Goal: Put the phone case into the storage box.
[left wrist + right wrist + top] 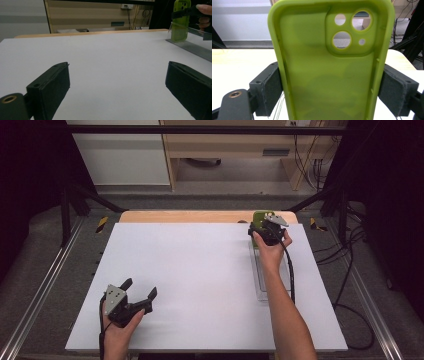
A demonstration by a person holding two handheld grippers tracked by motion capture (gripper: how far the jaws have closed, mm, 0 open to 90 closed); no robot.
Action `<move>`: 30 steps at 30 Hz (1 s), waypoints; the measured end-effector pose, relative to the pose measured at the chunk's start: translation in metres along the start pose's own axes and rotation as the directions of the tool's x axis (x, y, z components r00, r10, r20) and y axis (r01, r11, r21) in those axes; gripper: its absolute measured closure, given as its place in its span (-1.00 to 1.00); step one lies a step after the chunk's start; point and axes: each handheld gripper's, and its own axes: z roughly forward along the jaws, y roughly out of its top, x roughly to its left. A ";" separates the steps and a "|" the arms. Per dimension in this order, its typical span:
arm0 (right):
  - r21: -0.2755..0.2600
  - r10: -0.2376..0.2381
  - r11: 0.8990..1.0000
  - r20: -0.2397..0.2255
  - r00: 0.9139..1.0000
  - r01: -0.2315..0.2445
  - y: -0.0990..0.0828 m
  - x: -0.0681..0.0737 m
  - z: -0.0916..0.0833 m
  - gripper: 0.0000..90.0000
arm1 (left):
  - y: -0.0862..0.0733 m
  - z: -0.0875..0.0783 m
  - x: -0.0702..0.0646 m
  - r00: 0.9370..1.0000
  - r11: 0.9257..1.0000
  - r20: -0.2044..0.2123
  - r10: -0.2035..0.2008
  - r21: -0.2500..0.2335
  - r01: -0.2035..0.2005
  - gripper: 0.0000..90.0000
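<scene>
Left gripper sits at the near left of the white table, held low over bare surface, jaws spread wide with nothing between them. Farther off, at the far right edge, the right gripper pinches a lime-green phone case by its two long sides, case upright, camera cut-outs at top. The case stands at the far end of a clear tray lying along the right side

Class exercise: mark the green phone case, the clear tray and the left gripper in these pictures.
green phone case [329, 82]: right gripper view, inner back panel.
clear tray [261, 291]: high view, near end wall.
left gripper [139, 288]: high view, midway between open jaws.
</scene>
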 end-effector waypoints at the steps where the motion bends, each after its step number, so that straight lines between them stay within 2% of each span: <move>1: 0.000 0.001 1.000 0.000 1.000 -0.001 0.000 0.000 0.000 -0.65 | 0.000 0.000 0.000 1.000 1.000 0.001 0.004 0.001 -0.004 -0.89; 9: 0.009 0.007 1.000 -0.018 1.000 -0.006 0.000 -0.001 0.000 -0.66 | 0.000 0.000 0.000 1.000 1.000 0.002 0.003 -0.001 -0.003 -0.88; 30: 0.019 0.011 1.000 -0.020 1.000 -0.011 0.001 -0.002 -0.001 -0.68 | 0.000 0.000 0.001 1.000 1.000 -0.002 -0.002 0.002 0.002 -0.88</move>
